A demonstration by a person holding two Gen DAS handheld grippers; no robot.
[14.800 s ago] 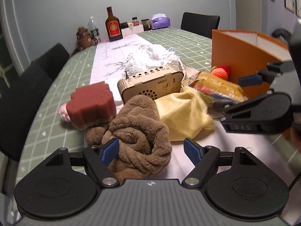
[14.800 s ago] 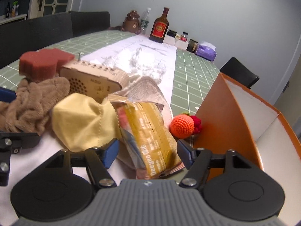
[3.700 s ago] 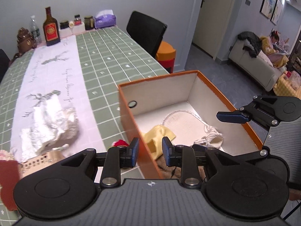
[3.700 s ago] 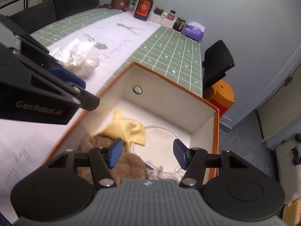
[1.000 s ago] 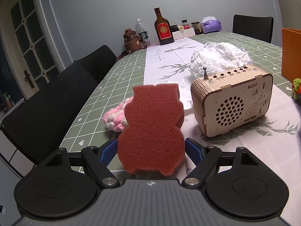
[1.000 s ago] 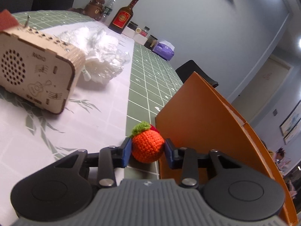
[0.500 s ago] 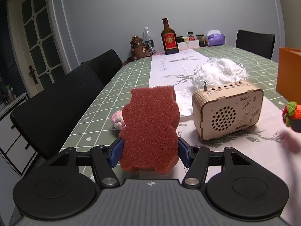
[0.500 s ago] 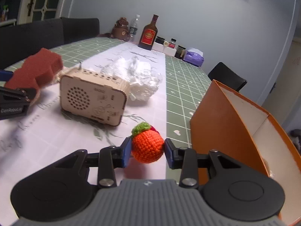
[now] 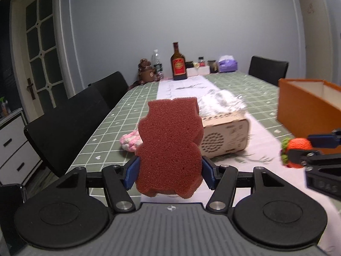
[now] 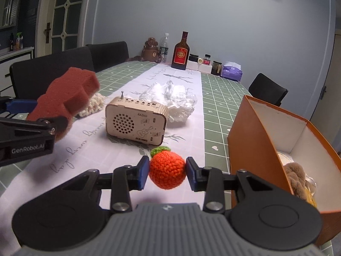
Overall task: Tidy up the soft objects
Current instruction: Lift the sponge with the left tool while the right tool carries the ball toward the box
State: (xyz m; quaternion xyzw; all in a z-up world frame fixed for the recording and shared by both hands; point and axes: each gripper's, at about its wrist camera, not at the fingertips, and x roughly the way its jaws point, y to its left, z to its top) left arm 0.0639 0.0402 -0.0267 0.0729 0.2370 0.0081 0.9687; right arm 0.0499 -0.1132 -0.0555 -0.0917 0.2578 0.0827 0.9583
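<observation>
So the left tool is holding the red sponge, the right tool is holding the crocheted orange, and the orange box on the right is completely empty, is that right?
Not quite. The orange box is not empty: the right wrist view shows a brown fluffy towel lying inside it with something yellow beside it. The rest stands: the left tool holds the red sponge, and the right tool holds the crocheted orange.

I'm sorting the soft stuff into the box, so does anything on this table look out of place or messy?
The wooden radio is the odd one: a hard item among soft things. Behind it lies a crumpled clear plastic wrap, loose on the runner. Nothing looks spilled or broken. The red sponge and crocheted orange are gripped; the orange box stands upright.
</observation>
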